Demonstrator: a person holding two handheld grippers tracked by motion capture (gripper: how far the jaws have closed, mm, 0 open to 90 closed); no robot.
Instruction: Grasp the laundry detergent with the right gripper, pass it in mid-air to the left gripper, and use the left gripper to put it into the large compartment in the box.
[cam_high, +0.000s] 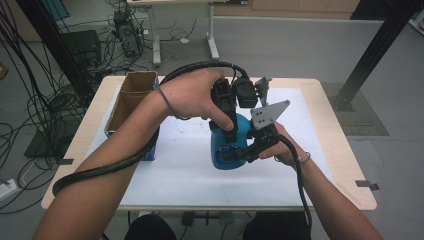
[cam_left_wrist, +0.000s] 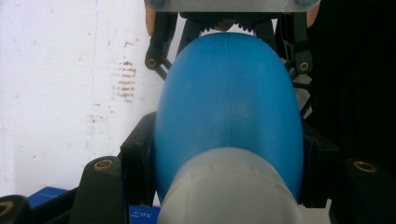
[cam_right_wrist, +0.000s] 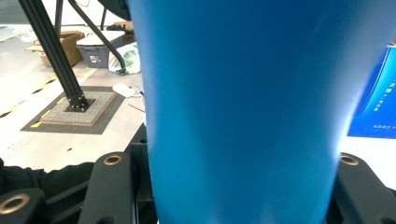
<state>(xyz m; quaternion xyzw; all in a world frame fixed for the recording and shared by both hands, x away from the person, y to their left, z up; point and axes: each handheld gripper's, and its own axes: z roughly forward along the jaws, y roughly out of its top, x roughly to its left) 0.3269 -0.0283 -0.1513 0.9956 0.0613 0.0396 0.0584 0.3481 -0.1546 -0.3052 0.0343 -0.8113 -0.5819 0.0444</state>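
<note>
A blue plastic bottle (cam_high: 226, 150) stands on the white mat, held by both grippers. My left gripper (cam_high: 227, 131) comes down from above, shut on the bottle's upper part. In the left gripper view the bottle (cam_left_wrist: 229, 116) lies between the black jaws, its whitish cap (cam_left_wrist: 233, 191) nearest the camera. My right gripper (cam_high: 235, 155) reaches in from the right and is shut on the bottle's body. The blue wall of the bottle (cam_right_wrist: 243, 107) sits between its jaws in the right gripper view. The right gripper (cam_left_wrist: 229, 28) also clasps the bottle's far end in the left gripper view.
An open cardboard box (cam_high: 131, 95) stands at the table's left, with a blue box (cam_high: 150, 151) in front of it under my left forearm. The white mat (cam_high: 185, 175) covers most of the wooden table (cam_high: 350, 165). A black frame post (cam_high: 375, 50) rises at the back right.
</note>
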